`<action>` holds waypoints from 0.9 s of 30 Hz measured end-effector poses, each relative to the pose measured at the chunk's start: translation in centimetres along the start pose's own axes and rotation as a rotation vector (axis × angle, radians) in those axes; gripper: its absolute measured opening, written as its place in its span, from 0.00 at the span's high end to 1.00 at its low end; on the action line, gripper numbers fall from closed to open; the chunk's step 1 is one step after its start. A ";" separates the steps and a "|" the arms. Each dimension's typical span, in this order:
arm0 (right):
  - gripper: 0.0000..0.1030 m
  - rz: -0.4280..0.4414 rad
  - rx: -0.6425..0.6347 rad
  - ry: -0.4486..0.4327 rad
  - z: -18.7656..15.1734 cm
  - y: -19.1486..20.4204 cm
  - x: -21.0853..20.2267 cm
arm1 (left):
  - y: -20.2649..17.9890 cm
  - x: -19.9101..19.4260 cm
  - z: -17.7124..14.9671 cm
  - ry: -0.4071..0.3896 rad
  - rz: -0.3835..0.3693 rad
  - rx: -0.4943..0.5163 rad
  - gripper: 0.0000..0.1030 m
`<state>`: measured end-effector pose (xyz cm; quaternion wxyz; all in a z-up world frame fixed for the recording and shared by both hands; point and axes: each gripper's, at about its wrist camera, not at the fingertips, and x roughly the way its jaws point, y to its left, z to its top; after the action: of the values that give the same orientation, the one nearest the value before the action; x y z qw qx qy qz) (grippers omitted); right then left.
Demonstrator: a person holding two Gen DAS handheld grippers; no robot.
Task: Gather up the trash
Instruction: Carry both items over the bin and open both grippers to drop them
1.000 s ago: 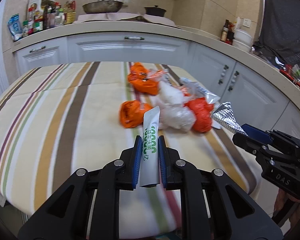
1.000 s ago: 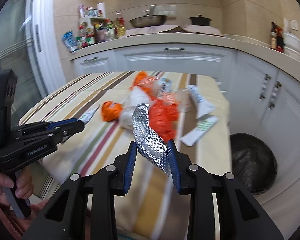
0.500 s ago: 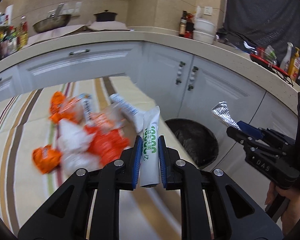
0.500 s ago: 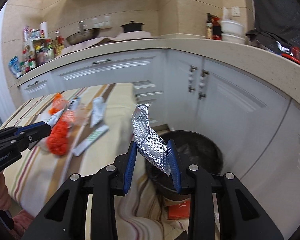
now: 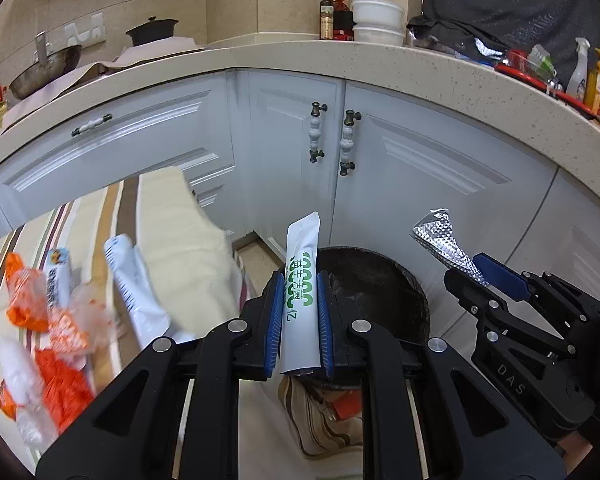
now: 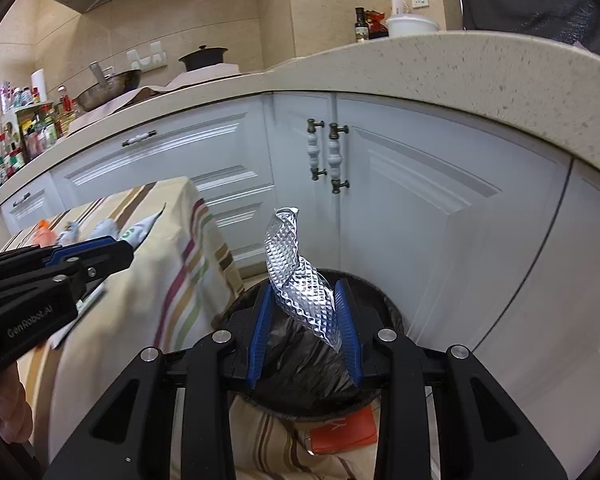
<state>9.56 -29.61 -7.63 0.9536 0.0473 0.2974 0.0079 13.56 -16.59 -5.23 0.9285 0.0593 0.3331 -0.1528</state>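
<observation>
The left gripper point(image 5: 299, 320) has its jaws pinching a white sachet with green print point(image 5: 300, 292), which stands upright between the 2 blue pads and sticks out past their tips. Directly beyond and below those jaws sits a round black bin point(image 5: 380, 280) on the floor, lined with a dark bag. To the left of the jaws lies the counter with the striped cloth point(image 5: 172, 240), its near corner hanging down toward the bin. On it, a white tube-shaped packet point(image 5: 134, 292) lies closest to the jaws, and further left are blurred orange and white wrappers point(image 5: 48, 340). To the right of the left jaws, the right gripper point(image 5: 480, 276) appears side-on, with a crinkled silver foil wrapper point(image 5: 444, 244) poking out ahead of its tips.

From the right wrist view, the right gripper point(image 6: 304, 320) has its jaws closed on the silver foil wrapper point(image 6: 300, 268), which twists upward between the blue pads and rises above them. The black bin point(image 6: 300, 360) fills the space just under and beyond these jaws, so the wrapper hangs over its opening. An orange card point(image 6: 344, 432) lies on the floor just in front of the bin. To the left of these jaws, the left gripper point(image 6: 80, 256) reaches in over the draped edge of the striped cloth point(image 6: 160, 280), and part of a hand point(image 6: 8, 408) shows at the lower left edge.

Beyond both pairs of jaws stand white cabinet doors point(image 6: 400, 200) with 2 paired handles point(image 6: 328, 156), under a speckled worktop point(image 6: 460, 68).
</observation>
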 end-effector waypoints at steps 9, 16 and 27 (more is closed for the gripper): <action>0.68 0.003 0.043 0.028 -0.1 -2.3 4.5 | -1.6 6.9 1.6 0.149 -0.026 -0.022 0.84; 0.55 0.002 0.075 0.063 -0.9 -3.4 6.9 | -1.4 9.2 1.7 0.230 -0.040 -0.053 0.69; 0.44 -0.003 0.073 0.020 0.3 -2.1 3.6 | 0.4 4.2 1.8 0.134 -0.030 -0.065 0.43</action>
<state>12.63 -31.59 -9.59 0.9482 0.0814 0.3069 -0.0040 17.87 -17.63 -6.50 0.9031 0.0344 0.4002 -0.1518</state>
